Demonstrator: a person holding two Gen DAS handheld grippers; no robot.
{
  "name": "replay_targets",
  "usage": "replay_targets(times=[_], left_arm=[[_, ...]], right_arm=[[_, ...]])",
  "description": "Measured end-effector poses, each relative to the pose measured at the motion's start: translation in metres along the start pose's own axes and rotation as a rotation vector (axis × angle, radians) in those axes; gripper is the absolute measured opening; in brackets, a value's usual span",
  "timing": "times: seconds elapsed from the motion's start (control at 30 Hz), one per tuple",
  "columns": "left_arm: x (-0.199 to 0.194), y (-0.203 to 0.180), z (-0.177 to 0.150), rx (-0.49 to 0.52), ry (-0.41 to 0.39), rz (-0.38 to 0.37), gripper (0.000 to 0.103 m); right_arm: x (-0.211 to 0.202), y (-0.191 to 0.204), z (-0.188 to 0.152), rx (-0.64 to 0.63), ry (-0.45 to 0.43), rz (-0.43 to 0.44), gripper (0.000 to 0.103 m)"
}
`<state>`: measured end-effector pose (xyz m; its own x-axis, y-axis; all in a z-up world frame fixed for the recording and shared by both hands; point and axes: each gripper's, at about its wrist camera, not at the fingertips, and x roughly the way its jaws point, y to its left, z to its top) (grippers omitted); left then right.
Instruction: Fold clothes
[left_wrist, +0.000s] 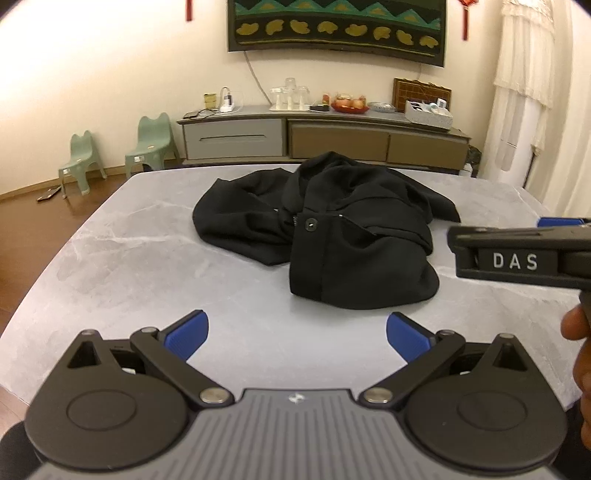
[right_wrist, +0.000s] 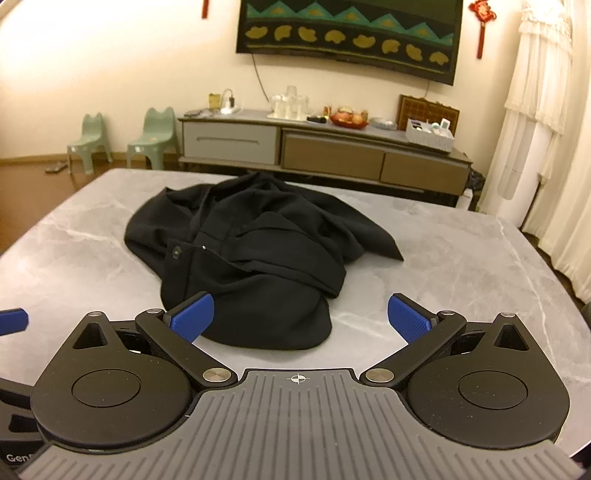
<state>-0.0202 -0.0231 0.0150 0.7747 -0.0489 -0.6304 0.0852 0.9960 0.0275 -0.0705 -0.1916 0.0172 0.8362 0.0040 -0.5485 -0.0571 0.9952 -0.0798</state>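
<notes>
"DAS" label beside black garment

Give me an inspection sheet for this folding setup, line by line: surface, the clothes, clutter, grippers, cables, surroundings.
Surface: grey marbled table, bare around the garment.
Job's things: one black garment, crumpled in a heap, not yet folded; a button shows.
Clutter: nothing seen on the table.
Grippers: left gripper open, short of the garment; right gripper open, at the garment's near edge, gripping nothing.
Cables: one cable hangs from the wall hanging to the sideboard.
Surroundings: two green chairs, white curtain.
</notes>
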Motion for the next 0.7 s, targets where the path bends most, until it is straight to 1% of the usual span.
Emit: replay_targets(times=[0.03,0.07,0.1,0.13,0.17,0.2,0.23,0.33,0.43,0.7], left_arm=[[-0.002,0.001,0.0,0.005,-0.012,-0.001,0.103],[-0.004,0.001,0.001,0.011,-0.025,-0.008,0.101],[-0.005,0.002,0.002,0.016,-0.035,-0.016,0.075],[-0.005,0.003,0.003,0.02,-0.041,-0.017,0.056],[-0.005,0.004,0.004,0.02,-0.042,-0.009,0.02],[-0.005,0.006,0.005,0.016,-0.044,-0.008,0.002],[-0.005,0.009,0.006,0.003,-0.051,-0.018,0.0],[-0.006,0.017,0.011,-0.024,-0.07,-0.018,0.0],[0.0,0.022,0.016,-0.047,-0.059,-0.027,0.0],[0.02,0.023,0.023,-0.063,-0.034,-0.023,0.0]], right_arm=[[-0.001,-0.002,-0.001,0.008,-0.012,0.015,0.102],[0.0,-0.003,-0.001,0.008,-0.006,0.039,0.096],[0.001,-0.004,-0.001,0.008,0.001,0.064,0.078],[0.002,-0.005,-0.002,0.008,0.008,0.088,0.062],[0.004,-0.005,-0.002,0.008,0.015,0.113,0.018],[0.005,-0.006,-0.003,0.008,0.022,0.137,0.001],[0.006,-0.006,-0.004,0.006,0.026,0.149,0.001],[0.006,-0.003,-0.008,-0.025,0.027,0.146,0.0],[0.009,-0.003,-0.006,-0.017,0.031,0.144,0.0],[0.022,-0.011,0.001,-0.008,0.04,0.124,0.0]])
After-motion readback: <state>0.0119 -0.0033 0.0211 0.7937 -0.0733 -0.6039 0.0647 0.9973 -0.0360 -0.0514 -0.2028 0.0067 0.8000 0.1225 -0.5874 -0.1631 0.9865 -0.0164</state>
